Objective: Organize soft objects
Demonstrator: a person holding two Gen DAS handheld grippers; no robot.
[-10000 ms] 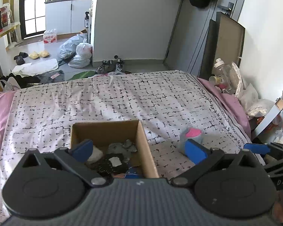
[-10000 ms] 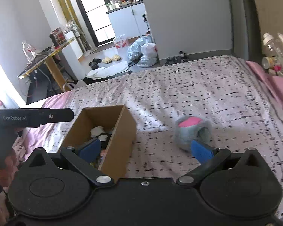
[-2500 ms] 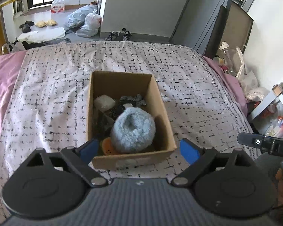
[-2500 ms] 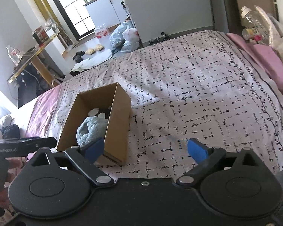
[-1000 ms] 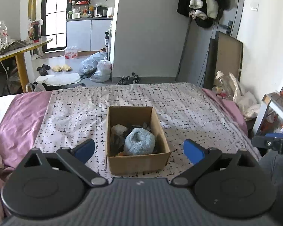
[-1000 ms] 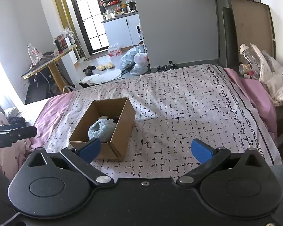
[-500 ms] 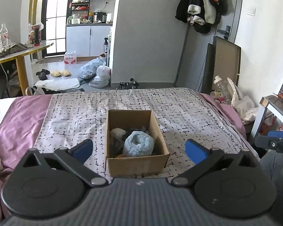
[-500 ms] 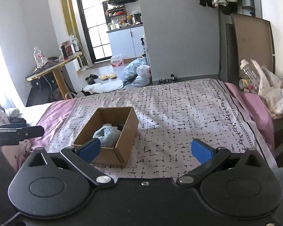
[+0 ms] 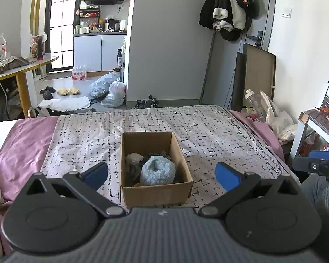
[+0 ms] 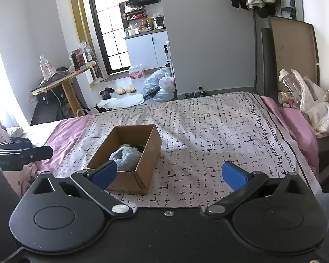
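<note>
Bedspread (image 9: pixel 208 131) carries your cardboard box (image 9: pixel 155 191), its dark contents indistinct behind a blue fluffy toy (image 9: pixel 158 173); left gripper (image 9: pixel 161 174) and right gripper (image 10: pixel 168 173) gape wide, empty.

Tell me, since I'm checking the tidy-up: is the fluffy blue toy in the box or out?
In. The fluffy blue toy sits inside the open cardboard box on the bed, among other items.

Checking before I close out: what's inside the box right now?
In the box: a fluffy blue toy on top at the front, a pale soft item and dark items behind it. Whatever lies under the toy is covered. Both grippers are open and empty.
</note>
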